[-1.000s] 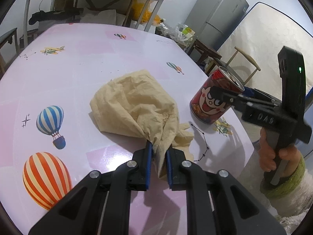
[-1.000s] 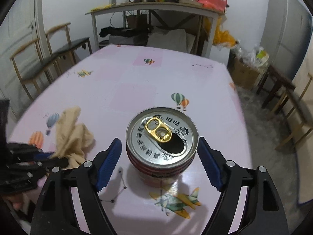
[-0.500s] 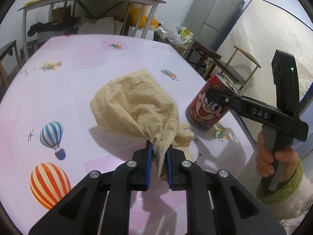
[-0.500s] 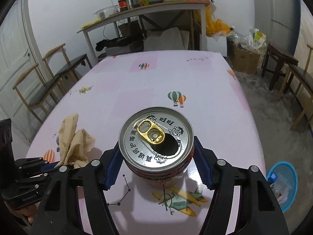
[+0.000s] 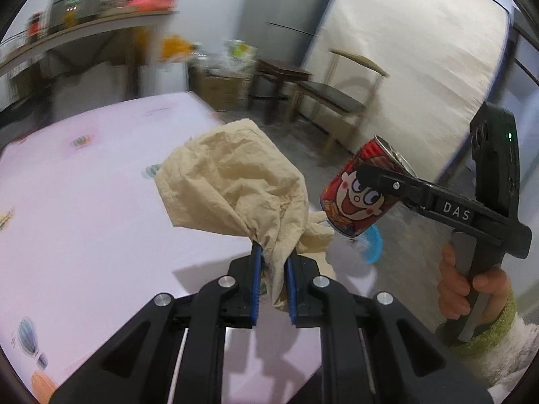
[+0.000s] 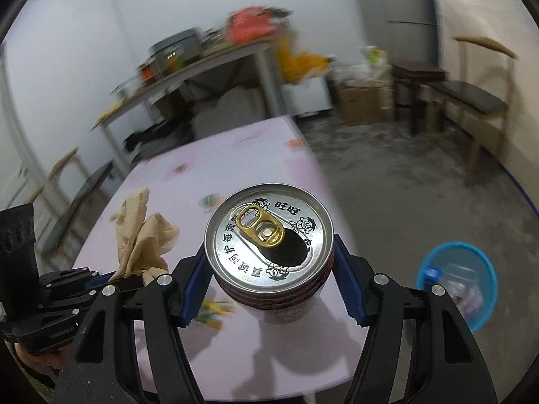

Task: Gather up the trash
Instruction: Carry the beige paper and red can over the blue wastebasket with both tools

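My left tool (image 5: 272, 266) is clamped on a crumpled beige paper napkin (image 5: 232, 185). The blue pads pinch the gathered neck of the paper; the bulk of the wad stands up and away from the pads, clear of the worktop (image 5: 84, 185). A loose flap of the same napkin hangs to the right of the pads.

My right tool (image 6: 269, 286) grips a red drink can (image 6: 269, 235) across its body, one blue pad on each side of the wall. The can is lifted off the worktop and, in the left wrist view, tilts with its top toward the upper right. Its silver lid faces the right wrist camera: the gold pull tab is folded back and the mouth is open. The can wall carries a cartoon face print, visible in the left wrist view (image 5: 362, 192).

My right hand (image 5: 471, 289) wraps the handle of the right tool; a green cuff and white sleeve show below it.

The worktop is covered by a pink cloth printed with balloons. Both held items sit near its right-hand edge. On the grey floor beyond that edge stands a blue bin (image 6: 458, 279) with some litter inside. In the left wrist view only part of the bin shows, below the can.

The background is blurred: a long side table, a wooden chair (image 5: 340, 97), a grey refrigerator.
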Demonstrator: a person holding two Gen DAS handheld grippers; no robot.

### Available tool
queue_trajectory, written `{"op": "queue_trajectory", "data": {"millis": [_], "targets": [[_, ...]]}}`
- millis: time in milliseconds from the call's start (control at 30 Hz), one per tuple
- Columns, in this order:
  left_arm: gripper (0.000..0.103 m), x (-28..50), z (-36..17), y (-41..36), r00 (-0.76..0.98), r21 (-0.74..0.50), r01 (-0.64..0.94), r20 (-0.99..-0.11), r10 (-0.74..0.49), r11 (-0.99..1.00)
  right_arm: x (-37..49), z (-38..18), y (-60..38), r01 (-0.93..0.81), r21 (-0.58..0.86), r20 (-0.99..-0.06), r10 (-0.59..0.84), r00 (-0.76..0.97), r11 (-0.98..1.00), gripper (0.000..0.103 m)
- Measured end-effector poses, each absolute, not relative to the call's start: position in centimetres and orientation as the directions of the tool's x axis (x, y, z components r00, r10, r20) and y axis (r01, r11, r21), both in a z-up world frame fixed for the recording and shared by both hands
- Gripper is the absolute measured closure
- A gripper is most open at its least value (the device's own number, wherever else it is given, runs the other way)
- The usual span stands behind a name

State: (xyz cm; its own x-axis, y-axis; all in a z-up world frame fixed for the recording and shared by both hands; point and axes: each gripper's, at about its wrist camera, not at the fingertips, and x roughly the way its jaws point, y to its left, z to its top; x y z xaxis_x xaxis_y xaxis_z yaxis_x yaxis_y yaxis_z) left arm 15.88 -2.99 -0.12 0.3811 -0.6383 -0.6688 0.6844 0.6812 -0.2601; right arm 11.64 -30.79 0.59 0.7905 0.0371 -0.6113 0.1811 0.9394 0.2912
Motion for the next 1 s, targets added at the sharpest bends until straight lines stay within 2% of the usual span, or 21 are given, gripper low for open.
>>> {"op": "queue_trajectory", "data": {"millis": [267,433,533,733,833,900,967,1000], "targets": [[0.091,16.6,-0.9,-18.6,0.111,-0.316,0.823,-0.725,-0.680,0.471,4.7,-2.3,-43.7,0.482,0.329,-0.656,-0.171,0.736,0.812,0.040],[0.091,16.4,-4.4,-29.3,-0.010,-0.280,0.880,-0.818,-0.575,0.384,2.5,-5.8,-49.5,0.597,0.351,-0.709,-0.212,0.673,0.721,0.040],[0.091,16.3,-8.4,-35.4,-0.033,-0.220,0.910,-0.884,-0.466,0.352,1.8,-8.4,-52.3,0.645,0.365,-0.742,-0.209,0.637,0.671,0.040],[0.089,17.2,-15.2,-43.6,-0.066,-0.174,0.930,-0.945,-0.319,0.323,2.2,-13.0,-56.0,0.713,0.383,-0.798,-0.178,0.576,0.587,0.040],[0.088,17.5,-17.3,-46.5,-0.070,-0.168,0.937,-0.949,-0.309,0.305,2.3,-14.4,-57.2,0.732,0.393,-0.809,-0.169,0.563,0.557,0.040],[0.085,17.7,-18.2,-47.9,-0.053,-0.151,0.943,-0.947,-0.316,0.295,2.7,-15.2,-57.8,0.741,0.399,-0.816,-0.160,0.556,0.540,0.040],[0.071,17.9,-19.5,-49.1,-0.045,-0.148,0.943,-0.945,-0.324,0.299,2.9,-15.8,-58.2,0.750,0.400,-0.822,-0.155,0.548,0.527,0.040],[0.069,18.3,-20.2,-49.7,-0.042,-0.150,0.939,-0.944,-0.327,0.311,3.0,-16.0,-58.2,0.751,0.401,-0.824,-0.153,0.546,0.524,0.040]]}}
